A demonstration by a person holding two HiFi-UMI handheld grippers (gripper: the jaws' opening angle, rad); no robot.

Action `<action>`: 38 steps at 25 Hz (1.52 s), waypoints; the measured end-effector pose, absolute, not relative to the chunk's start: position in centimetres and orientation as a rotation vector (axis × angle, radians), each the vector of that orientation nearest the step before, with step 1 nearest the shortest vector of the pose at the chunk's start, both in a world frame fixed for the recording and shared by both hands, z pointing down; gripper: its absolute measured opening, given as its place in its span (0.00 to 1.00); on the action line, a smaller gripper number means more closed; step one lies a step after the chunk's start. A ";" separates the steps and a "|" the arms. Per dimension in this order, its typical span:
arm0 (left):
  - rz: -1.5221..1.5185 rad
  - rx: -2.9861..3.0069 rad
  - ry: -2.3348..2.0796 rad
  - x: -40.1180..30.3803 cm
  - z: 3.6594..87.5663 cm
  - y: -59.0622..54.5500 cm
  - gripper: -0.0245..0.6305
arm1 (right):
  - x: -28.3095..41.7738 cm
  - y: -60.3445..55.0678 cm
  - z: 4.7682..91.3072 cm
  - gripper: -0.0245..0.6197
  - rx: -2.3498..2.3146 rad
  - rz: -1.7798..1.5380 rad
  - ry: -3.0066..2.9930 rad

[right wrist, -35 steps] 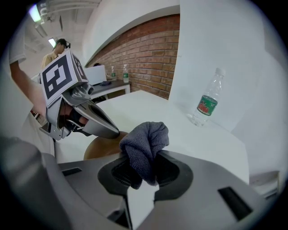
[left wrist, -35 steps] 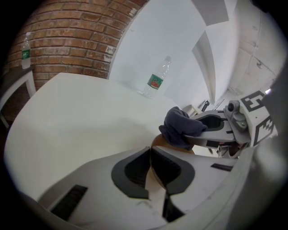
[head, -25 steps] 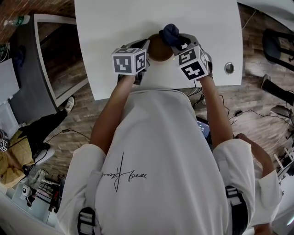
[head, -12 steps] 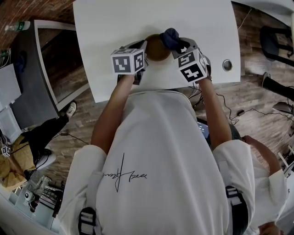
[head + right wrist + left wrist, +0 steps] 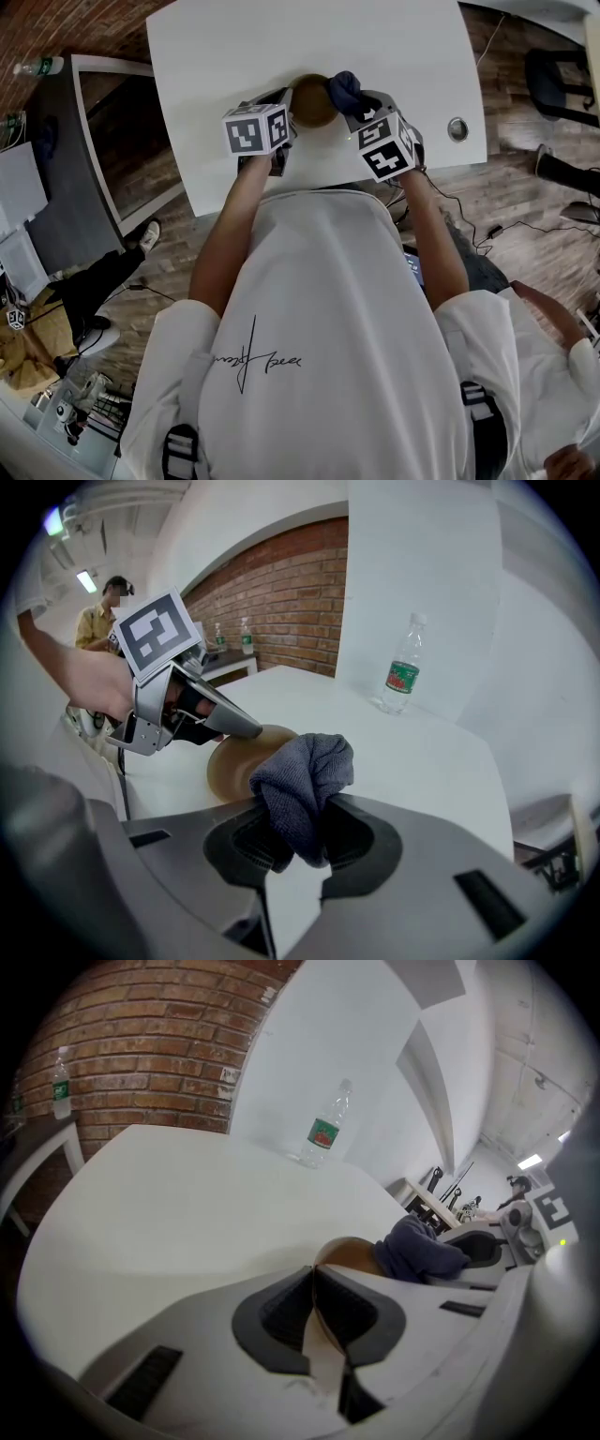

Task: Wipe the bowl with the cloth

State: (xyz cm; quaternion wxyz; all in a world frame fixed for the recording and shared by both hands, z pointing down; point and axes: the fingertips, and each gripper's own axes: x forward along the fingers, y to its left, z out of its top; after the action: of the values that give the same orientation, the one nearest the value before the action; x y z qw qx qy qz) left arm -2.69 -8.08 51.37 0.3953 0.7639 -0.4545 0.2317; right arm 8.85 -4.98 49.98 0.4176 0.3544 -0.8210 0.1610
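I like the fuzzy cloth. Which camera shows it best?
The right gripper view. The cloth sits big in the middle, pinched in the right gripper, folds clear. The left gripper view shows it as a dark lump by the bowl. The head view shows only a small dark bundle.

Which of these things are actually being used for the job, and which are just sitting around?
In use:
- bowl, gripped at its rim by the left gripper
- cloth, clamped in the right gripper

Just lying about:
- water bottle, standing further back on the white table, apart from the bowl
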 end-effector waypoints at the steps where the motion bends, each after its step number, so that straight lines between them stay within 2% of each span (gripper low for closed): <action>1: 0.587 1.936 -1.156 -2.7 51.4 -8.1 0.05 | 8.9 -4.8 50.0 0.15 0.892 0.408 -2.060; 38: 0.568 1.906 -1.213 -3.2 51.5 -7.8 0.05 | 7.8 1.1 49.7 0.15 0.904 0.555 -2.093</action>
State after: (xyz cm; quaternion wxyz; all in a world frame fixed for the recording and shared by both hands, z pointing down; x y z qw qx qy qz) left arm -3.24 -7.82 51.47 0.3950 0.7516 -0.4784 0.2240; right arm 7.76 1.08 49.74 0.3872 0.3554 -0.8223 0.2181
